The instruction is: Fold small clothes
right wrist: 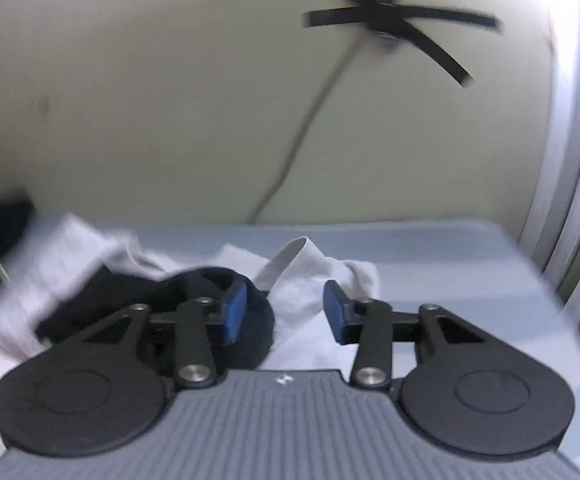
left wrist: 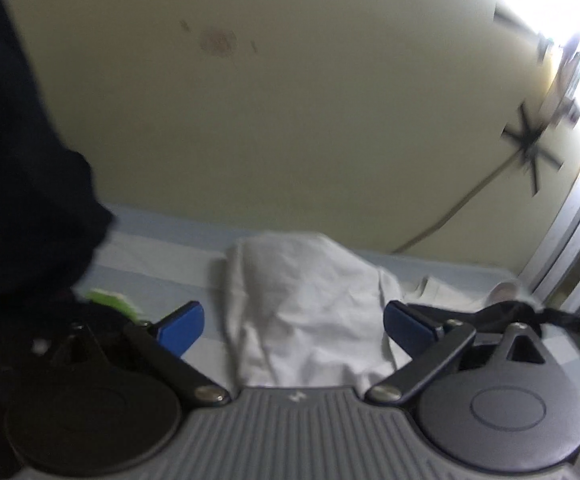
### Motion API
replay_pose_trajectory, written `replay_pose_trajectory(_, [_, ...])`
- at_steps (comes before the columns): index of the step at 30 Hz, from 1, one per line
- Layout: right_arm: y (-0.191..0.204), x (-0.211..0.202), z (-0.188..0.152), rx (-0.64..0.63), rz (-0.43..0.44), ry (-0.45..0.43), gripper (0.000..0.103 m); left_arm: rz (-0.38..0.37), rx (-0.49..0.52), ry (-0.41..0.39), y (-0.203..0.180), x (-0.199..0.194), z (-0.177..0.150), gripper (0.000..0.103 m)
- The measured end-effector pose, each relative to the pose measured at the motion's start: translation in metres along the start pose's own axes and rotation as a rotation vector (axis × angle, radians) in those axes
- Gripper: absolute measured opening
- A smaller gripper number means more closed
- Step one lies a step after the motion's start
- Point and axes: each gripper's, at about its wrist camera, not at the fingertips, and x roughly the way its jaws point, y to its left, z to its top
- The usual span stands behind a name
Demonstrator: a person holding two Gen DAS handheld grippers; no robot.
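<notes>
Left wrist view: my left gripper hangs open over a white garment heaped mid-way along the pale blue bed, against a cream wall. Right wrist view: my right gripper gapes, empty, above a dark garment lying on white cloth; black tape crosses the wall.

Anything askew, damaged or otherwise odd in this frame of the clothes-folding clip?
Nothing looks damaged. The crumpled white garment and the dark navy garment lie in an unfolded heap on the pale blue surface, which suits the task. Both views are motion-blurred. A reddish-brown stain marks the cream wall.
</notes>
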Motion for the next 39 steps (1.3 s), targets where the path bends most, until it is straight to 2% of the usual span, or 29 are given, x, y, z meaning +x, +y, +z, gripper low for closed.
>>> replay_pose_trajectory(1, [-0.002,-0.002,-0.005,0.028,0.024,-0.001,0.052,0.012,0.01,0.02,-0.003,0.012,-0.004,0.095])
replay_pose_trajectory(3, [-0.002,0.003,-0.011,0.027,0.057,0.022,0.057,0.037,0.037,0.074,-0.01,0.038,-0.013,0.063])
replay_pose_trajectory(4, [0.006,0.01,-0.016,0.001,0.066,0.038,0.057,0.053,0.055,0.106,-0.012,0.051,-0.016,0.023])
replay_pose_trajectory(5, [0.014,0.017,-0.02,-0.038,0.068,0.055,0.053,0.088,0.075,0.114,-0.014,0.059,-0.021,0.008])
replay_pose_trajectory(6, [0.022,0.026,-0.019,-0.077,0.073,0.072,0.023,0.1,0.089,0.088,-0.014,0.058,-0.023,0.008])
replay_pose_trajectory(7, [0.029,0.032,-0.017,-0.104,0.08,0.085,0.007,0.098,0.085,0.077,-0.012,0.056,-0.025,0.007])
replay_pose_trajectory(9, [0.044,0.029,-0.011,-0.12,0.133,0.034,0.008,0.104,0.022,0.045,0.001,0.043,-0.025,0.007])
replay_pose_trajectory(12, [0.059,0.019,0.002,-0.133,0.289,-0.064,0.008,0.176,-0.065,-0.027,0.024,0.021,-0.023,0.007])
replay_pose_trajectory(13, [0.065,0.021,0.004,-0.156,0.287,-0.072,0.008,0.175,-0.101,-0.022,0.033,0.019,-0.024,0.007])
replay_pose_trajectory(14, [0.07,0.03,0.005,-0.184,0.233,-0.048,0.009,0.154,-0.131,-0.003,0.041,0.022,-0.026,0.007])
replay_pose_trajectory(15, [0.073,0.045,0.004,-0.214,0.161,0.002,0.015,0.148,-0.133,0.015,0.043,0.026,-0.029,0.007])
replay_pose_trajectory(17, [0.072,0.082,-0.006,-0.287,-0.019,0.146,0.016,0.171,-0.1,0.037,0.04,0.034,-0.036,0.014])
replay_pose_trajectory(18, [0.067,0.092,-0.013,-0.297,-0.079,0.184,0.018,0.189,-0.066,0.024,0.036,0.035,-0.04,0.016])
replay_pose_trajectory(20, [0.058,0.081,-0.012,-0.208,-0.055,0.144,0.023,0.224,-0.037,0.015,0.033,0.033,-0.04,0.031])
replay_pose_trajectory(22, [0.055,0.059,-0.01,-0.148,-0.027,0.083,0.028,0.24,-0.055,0.003,0.035,0.029,-0.042,0.039])
replay_pose_trajectory(25, [0.059,0.029,-0.008,-0.155,0.0,-0.006,0.034,0.21,-0.084,-0.07,0.035,0.011,-0.042,0.039])
replay_pose_trajectory(27, [0.059,0.022,-0.006,-0.158,0.062,-0.033,0.034,0.176,-0.05,-0.148,0.027,-0.004,-0.042,0.039])
replay_pose_trajectory(29, [0.063,0.022,-0.006,-0.163,0.114,-0.037,0.034,0.126,0.0,-0.181,0.017,-0.011,-0.045,0.046])
replay_pose_trajectory(31, [0.07,0.031,-0.01,-0.177,0.152,0.003,0.034,0.08,0.051,-0.154,0.009,-0.007,-0.051,0.046])
replay_pose_trajectory(32, [0.073,0.042,-0.01,-0.197,0.142,0.038,0.033,0.069,0.071,-0.127,0.007,-0.001,-0.053,0.046])
replay_pose_trajectory(33, [0.07,0.055,-0.012,-0.223,0.108,0.079,0.031,0.062,0.093,-0.083,0.003,0.011,-0.053,0.046])
replay_pose_trajectory(35, [0.061,0.077,-0.022,-0.269,-0.041,0.144,0.034,0.086,0.125,0.034,0.003,0.033,-0.06,0.042])
replay_pose_trajectory(36, [0.044,0.079,-0.022,-0.205,-0.04,0.114,0.049,0.091,0.134,0.043,0.002,0.036,-0.059,0.045])
replay_pose_trajectory(37, [0.031,0.079,-0.019,-0.114,-0.027,0.124,0.048,0.082,0.135,0.036,0.002,0.035,-0.061,0.047])
replay_pose_trajectory(38, [0.023,0.076,-0.015,-0.049,-0.027,0.122,0.04,0.083,0.136,0.046,0.003,0.037,-0.062,0.047])
replay_pose_trajectory(39, [0.022,0.072,-0.015,-0.044,-0.037,0.115,0.038,0.084,0.14,0.045,0.003,0.039,-0.063,0.047])
